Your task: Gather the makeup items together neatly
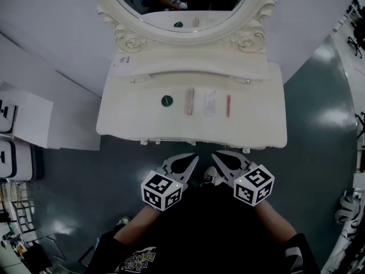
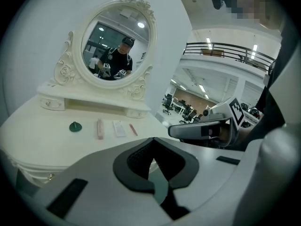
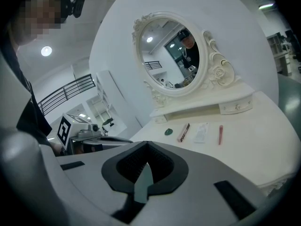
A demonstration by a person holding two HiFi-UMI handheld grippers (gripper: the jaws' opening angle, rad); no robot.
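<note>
Four makeup items lie in a row on the white vanity table (image 1: pixel 251 124): a round green piece (image 1: pixel 166 100), a long pink box (image 1: pixel 190 101), a white sachet (image 1: pixel 211 102) and a thin red stick (image 1: pixel 228 105). Both grippers hang in front of the table's near edge, short of the items. My left gripper (image 1: pixel 194 158) is shut and holds nothing. My right gripper (image 1: pixel 217 154) is shut and empty too. The left gripper view shows the green piece (image 2: pixel 75 126), box (image 2: pixel 99 128), sachet (image 2: pixel 119 128) and stick (image 2: pixel 133 129) beyond its closed jaws. The right gripper view shows the same row (image 3: pixel 201 132).
An oval mirror (image 1: pixel 182 4) in an ornate frame stands at the table's back on a raised shelf with small drawers (image 1: pixel 188 67). White cabinets (image 1: pixel 23 124) stand to the left. A white paper (image 1: pixel 126 61) lies on the shelf's left end.
</note>
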